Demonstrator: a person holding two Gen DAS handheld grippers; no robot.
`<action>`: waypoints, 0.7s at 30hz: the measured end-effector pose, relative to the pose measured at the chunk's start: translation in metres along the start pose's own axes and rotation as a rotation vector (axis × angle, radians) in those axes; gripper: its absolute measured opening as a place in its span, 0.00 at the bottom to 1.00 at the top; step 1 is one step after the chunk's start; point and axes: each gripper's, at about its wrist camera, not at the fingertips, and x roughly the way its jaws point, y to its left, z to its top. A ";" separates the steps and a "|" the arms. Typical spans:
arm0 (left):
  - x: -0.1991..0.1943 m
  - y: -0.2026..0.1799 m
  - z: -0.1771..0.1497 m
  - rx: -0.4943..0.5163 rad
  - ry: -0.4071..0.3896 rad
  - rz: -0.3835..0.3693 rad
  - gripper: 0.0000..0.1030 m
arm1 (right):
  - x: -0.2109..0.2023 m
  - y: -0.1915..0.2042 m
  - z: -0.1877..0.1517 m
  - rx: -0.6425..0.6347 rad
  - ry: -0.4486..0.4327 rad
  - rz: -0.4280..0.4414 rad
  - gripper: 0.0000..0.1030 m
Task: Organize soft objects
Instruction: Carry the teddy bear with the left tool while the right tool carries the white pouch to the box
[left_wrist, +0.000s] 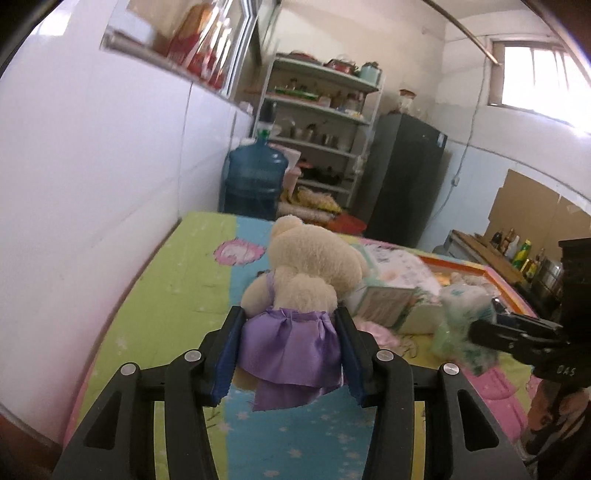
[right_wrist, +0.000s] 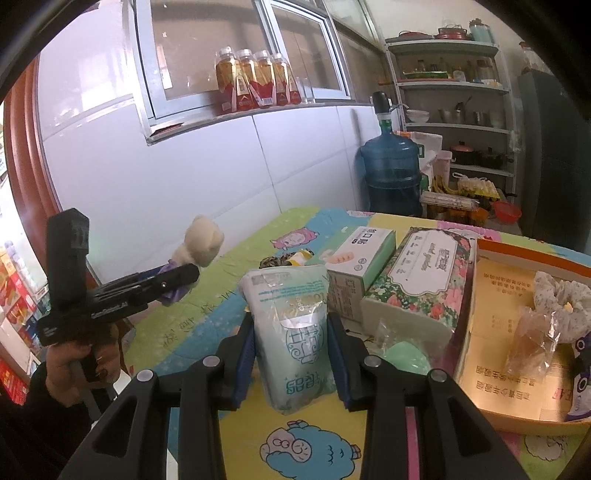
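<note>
Cream teddy bear (left_wrist: 306, 266) in a purple satin dress (left_wrist: 291, 350) clamped at the skirt between the blue-padded fingers (left_wrist: 225, 354) of the left gripper (left_wrist: 286, 354), lifted clear of the cartoon-print cover (left_wrist: 192, 266) on the counter, head up and away from the camera. Seen from the right wrist, same bear (right_wrist: 203, 240) poking up past the tip of the left gripper (right_wrist: 177, 277), held by a hand (right_wrist: 79, 365) at far left, well apart from the goods in the middle. Right gripper (right_wrist: 291, 339) closed on a pale green soft tissue pack (right_wrist: 291, 332), fingers (right_wrist: 243, 354) pressing both sides, pack upright and seemingly raised a little above the cover, though hard to tell. Just beyond the pack, white-and-green box (right_wrist: 362, 266) lying touching a floral tissue box (right_wrist: 421, 280) on its right. Small mint-green item in a clear wrapper (right_wrist: 402, 350) near the right finger, in front of the floral box. Orange-rimmed cardboard tray (right_wrist: 491, 347) at right holding a speckled cloth bundle (right_wrist: 561, 295) and a crumpled clear bag (right_wrist: 528, 339). Far behind, blue water jug (right_wrist: 391, 166) by the white wall, metal shelf rack (right_wrist: 454, 88) with pots and bowls, dark fridge (left_wrist: 406, 173), and red-labelled drink bottles (right_wrist: 255, 79) on the window ledge.
</note>
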 end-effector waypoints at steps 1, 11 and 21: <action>-0.003 -0.004 0.000 0.004 -0.008 -0.001 0.49 | -0.002 0.001 0.000 -0.001 -0.004 0.000 0.36; -0.022 -0.048 0.006 0.043 -0.052 -0.055 0.49 | -0.035 0.002 0.003 -0.009 -0.064 -0.030 0.36; -0.016 -0.094 0.012 0.088 -0.057 -0.144 0.49 | -0.069 -0.015 0.003 0.020 -0.119 -0.108 0.36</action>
